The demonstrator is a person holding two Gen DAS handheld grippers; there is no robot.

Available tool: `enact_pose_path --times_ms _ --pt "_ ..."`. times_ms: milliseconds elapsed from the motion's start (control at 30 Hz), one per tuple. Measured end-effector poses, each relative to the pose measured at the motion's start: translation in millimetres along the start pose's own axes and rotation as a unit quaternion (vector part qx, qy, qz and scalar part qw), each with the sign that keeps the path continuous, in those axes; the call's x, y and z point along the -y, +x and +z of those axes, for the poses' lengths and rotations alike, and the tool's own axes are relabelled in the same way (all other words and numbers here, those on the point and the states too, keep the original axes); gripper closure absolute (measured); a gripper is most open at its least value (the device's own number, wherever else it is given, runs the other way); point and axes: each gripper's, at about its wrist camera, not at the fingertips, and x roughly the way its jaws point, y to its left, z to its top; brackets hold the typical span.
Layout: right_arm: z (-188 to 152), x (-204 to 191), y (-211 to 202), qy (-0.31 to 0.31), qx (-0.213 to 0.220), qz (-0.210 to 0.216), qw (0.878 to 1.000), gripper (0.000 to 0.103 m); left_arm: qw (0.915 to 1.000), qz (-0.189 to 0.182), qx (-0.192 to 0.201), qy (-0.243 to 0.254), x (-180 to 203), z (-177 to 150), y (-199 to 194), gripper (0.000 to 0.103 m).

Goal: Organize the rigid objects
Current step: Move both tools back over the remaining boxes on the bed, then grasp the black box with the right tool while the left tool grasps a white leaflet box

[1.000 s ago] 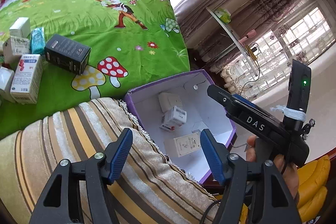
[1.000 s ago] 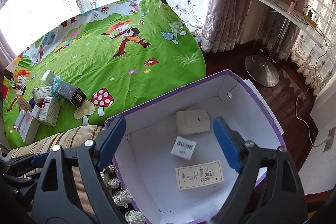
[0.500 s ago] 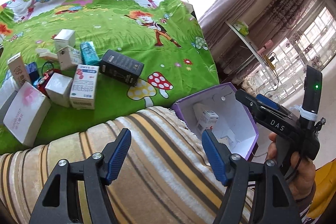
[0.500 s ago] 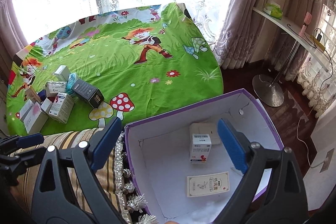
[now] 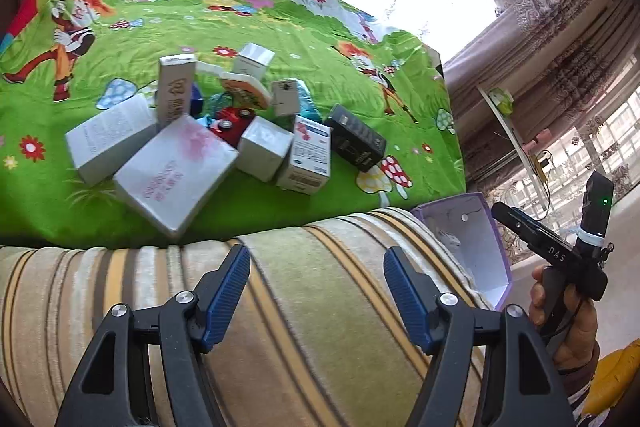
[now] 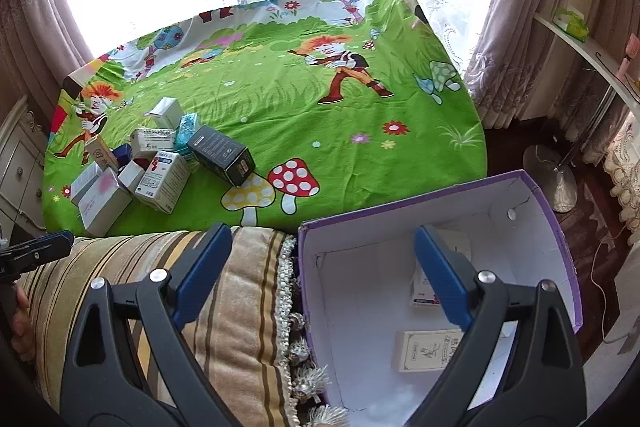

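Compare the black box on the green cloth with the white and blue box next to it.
The black box is dark all over with small pale print; the white and blue box is mostly white with a blue band and a red mark. The black box looks longer and lies nearer the purple bin. Both are rigid cartons lying on the cloth.

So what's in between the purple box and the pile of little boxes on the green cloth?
In the right wrist view, the striped cushion and bare green cloth lie between the purple box and the pile of little boxes.
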Motion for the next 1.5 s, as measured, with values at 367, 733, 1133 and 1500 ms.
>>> enact_pose_path --times_ms 367,733,1133,1500 --pt "14.6 -34.6 27.4 -0.063 -0.029 0.028 0.997 0.009 0.9966 0.081 0.002 0.012 -56.9 14.2 -19.5 0.033" --pt "37.8 -72.3 64.8 -0.139 -0.058 0.054 0.987 0.009 0.9884 0.146 -0.016 0.038 -103.6 51.1 -8.8 0.033" --pt "62.6 -106.4 121.2 -0.229 -0.103 0.082 0.965 0.009 0.9751 0.181 -0.066 0.111 -130.6 71.1 22.6 0.033" --pt "71.2 -112.8 165.5 -0.247 -0.14 0.107 0.953 0.009 0.9688 0.166 -0.081 0.166 -131.8 81.1 40.9 0.033"
